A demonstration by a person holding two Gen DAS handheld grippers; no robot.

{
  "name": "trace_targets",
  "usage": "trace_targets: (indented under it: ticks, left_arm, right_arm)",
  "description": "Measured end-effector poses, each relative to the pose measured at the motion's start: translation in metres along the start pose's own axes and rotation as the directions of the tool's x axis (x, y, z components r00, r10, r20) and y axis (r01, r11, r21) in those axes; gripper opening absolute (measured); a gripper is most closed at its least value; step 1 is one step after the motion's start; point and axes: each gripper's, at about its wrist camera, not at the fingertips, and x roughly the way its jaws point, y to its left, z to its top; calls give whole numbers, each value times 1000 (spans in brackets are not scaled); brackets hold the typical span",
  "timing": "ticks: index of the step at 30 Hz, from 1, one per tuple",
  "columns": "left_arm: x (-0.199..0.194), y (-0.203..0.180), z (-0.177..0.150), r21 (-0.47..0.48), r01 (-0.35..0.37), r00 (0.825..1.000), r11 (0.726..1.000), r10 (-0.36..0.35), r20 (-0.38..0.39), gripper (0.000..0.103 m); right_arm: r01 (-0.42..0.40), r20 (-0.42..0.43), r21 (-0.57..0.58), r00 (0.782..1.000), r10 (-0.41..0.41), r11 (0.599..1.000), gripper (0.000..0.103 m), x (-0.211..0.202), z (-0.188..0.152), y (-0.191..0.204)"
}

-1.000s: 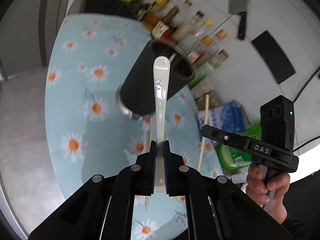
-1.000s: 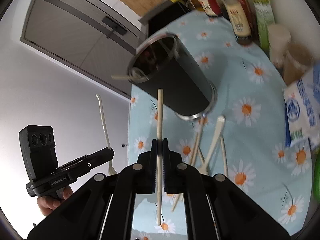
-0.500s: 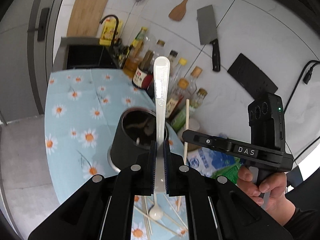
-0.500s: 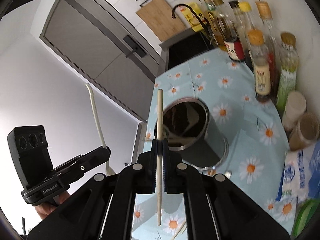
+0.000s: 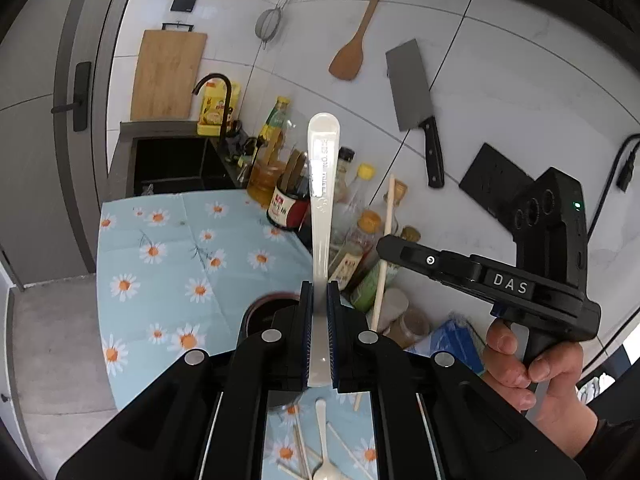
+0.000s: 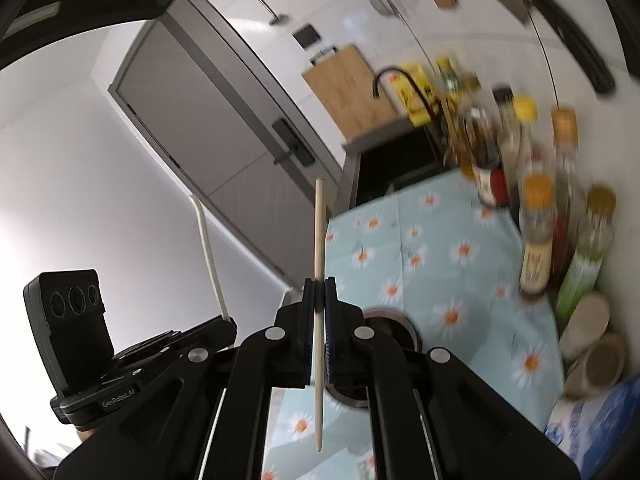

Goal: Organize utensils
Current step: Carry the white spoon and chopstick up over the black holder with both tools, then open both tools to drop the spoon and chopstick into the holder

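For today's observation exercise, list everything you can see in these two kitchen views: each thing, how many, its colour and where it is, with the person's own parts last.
spoon: one, white, upright in the left hand-held gripper
chopstick: one, pale wood, upright in the right hand-held gripper
utensil holder: one, dark with a metal rim, on the cloth below the grippers
loose utensils: several, white and pale, on the cloth, count unclear
tablecloth: one, light blue with daisies
bottles: many, mixed colours, along the wall
cleaver: one, grey blade, on the wall
wooden spatula: one, hanging
cutting board: one, wooden, behind the sink
left hand-held gripper: black, shut
right hand-held gripper: black, shut
hand: one, on the right gripper's handle
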Motion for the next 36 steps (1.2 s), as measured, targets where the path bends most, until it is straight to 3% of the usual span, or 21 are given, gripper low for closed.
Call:
trace_targets:
  ticks: [8,17,23,36]
  left_arm:
    - [16,0,17,34,18,999,999,-20,50,6]
    - [43,12,14,41,42,997,998,-45,65,6]
    - [63,17,0,59,103,994,993,-104,14,6]
    - [89,22,-26,46,111,992,993,-108,-66,7]
  right_arm:
    - [13,132,-146,991,6,989,6,0,19,12]
    - [24,190,-156,982,6,988,6,14,15,-7]
    - [50,193,-176,981,-15,983,6,25,4,-18]
    - [86,116,-145,991,-69,986,6,51,-19,-35]
